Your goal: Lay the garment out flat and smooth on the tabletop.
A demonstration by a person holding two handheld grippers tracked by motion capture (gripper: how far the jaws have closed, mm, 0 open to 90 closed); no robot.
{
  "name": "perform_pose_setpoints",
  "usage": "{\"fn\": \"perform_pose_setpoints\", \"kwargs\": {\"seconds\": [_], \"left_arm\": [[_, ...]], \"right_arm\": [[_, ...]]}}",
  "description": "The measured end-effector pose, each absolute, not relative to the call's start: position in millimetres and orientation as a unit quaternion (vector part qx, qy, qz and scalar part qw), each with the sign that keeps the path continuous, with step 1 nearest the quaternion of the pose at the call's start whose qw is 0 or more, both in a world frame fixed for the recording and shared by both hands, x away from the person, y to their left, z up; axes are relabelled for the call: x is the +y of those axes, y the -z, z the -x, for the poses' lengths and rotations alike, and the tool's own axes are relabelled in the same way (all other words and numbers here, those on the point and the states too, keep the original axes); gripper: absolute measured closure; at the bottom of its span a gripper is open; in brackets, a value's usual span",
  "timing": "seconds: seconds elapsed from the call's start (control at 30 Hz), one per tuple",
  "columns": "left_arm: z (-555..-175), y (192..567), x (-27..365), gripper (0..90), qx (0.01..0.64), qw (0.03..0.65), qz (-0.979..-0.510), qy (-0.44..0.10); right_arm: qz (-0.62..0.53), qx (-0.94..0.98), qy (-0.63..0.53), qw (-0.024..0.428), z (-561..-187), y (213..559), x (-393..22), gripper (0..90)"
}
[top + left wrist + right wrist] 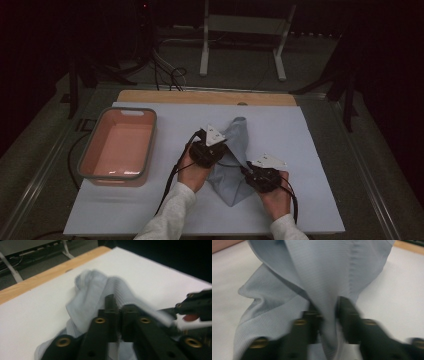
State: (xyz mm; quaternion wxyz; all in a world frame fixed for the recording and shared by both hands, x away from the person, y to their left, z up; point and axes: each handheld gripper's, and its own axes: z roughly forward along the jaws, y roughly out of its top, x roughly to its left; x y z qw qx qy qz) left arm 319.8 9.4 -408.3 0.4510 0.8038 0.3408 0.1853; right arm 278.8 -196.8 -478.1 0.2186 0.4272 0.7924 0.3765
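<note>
The white mat (300, 200) covers most of the table, with a pink bin (120, 145) near its left edge and a grey-blue cloth (235, 150) bunched near the middle, well apart from the bin. The cloth looks to be mid-fold or mid-spread, with both grippers on it. The left gripper (119, 312) has its jaws pressed together on a ridge of cloth, and that clamp should hold as the anchor. The right gripper (328, 315) has its jaws apart with a fold of cloth standing between them, not pinched. To do this well, the right jaws should close on one layer near the edge before any pull, then both hands should draw apart evenly and low to the mat.
</note>
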Motion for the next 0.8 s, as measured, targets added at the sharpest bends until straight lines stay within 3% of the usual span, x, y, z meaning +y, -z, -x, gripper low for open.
{"fn": "perform_pose_setpoints", "kwargs": {"seconds": [0.1,0.2,0.5,0.8], "left_arm": [[-323.0,404.1,17.5,88.3,0.364,0.455,-0.790,-0.189],[-326.2,400.5,29.1,88.4,0.386,0.464,-0.774,-0.191],[-331.5,390.8,66.3,88.5,0.430,0.484,-0.737,-0.197],[-333.2,385.5,103.3,88.6,0.474,0.499,-0.695,-0.206]], "right_arm": [[-0.442,0.787,-0.370,0.218,-279.0,482.3,-195.4,44.2],[-0.450,0.787,-0.366,0.210,-278.5,487.1,-193.8,39.7],[-0.453,0.792,-0.361,0.194,-278.1,494.1,-186.0,39.3],[-0.441,0.805,-0.362,0.165,-276.9,500.5,-168.7,48.1]]}}
